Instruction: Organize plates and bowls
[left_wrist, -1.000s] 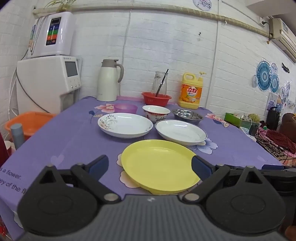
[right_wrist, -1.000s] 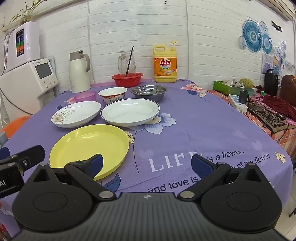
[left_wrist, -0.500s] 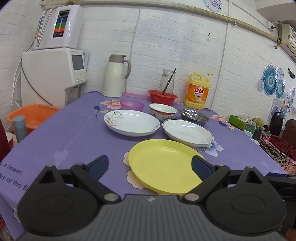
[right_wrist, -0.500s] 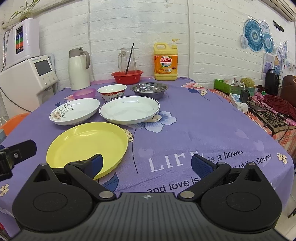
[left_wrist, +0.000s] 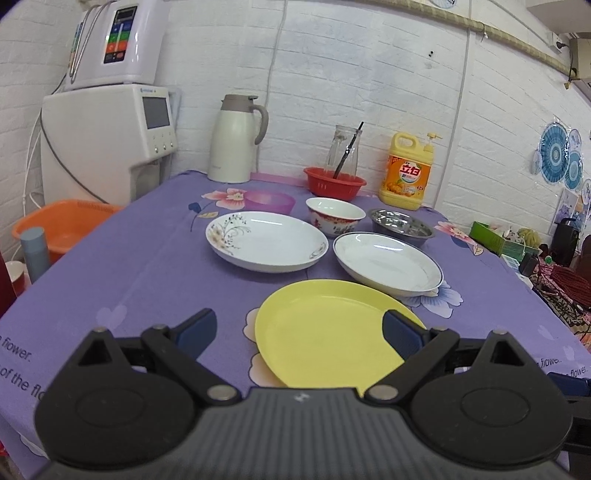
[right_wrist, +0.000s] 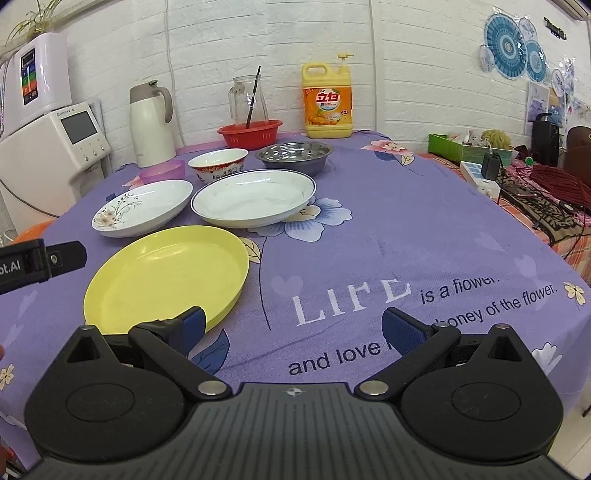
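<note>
On the worktop (right_wrist: 388, 240) the flat plate (right_wrist: 166, 273) lies nearest. Behind it sit two deep plates side by side, one left (right_wrist: 142, 206), one right (right_wrist: 255, 199). Behind those stand a bowl (right_wrist: 218, 162) and a metal basin (right_wrist: 293, 152).

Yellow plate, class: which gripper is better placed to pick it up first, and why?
Probably the left. In its view the yellow plate lies between the open fingers of the left gripper. The right gripper, also open, points at bare tablecloth beside it.

Yellow plate (left_wrist: 328, 332), purple floral tablecloth (left_wrist: 147, 266)
</note>
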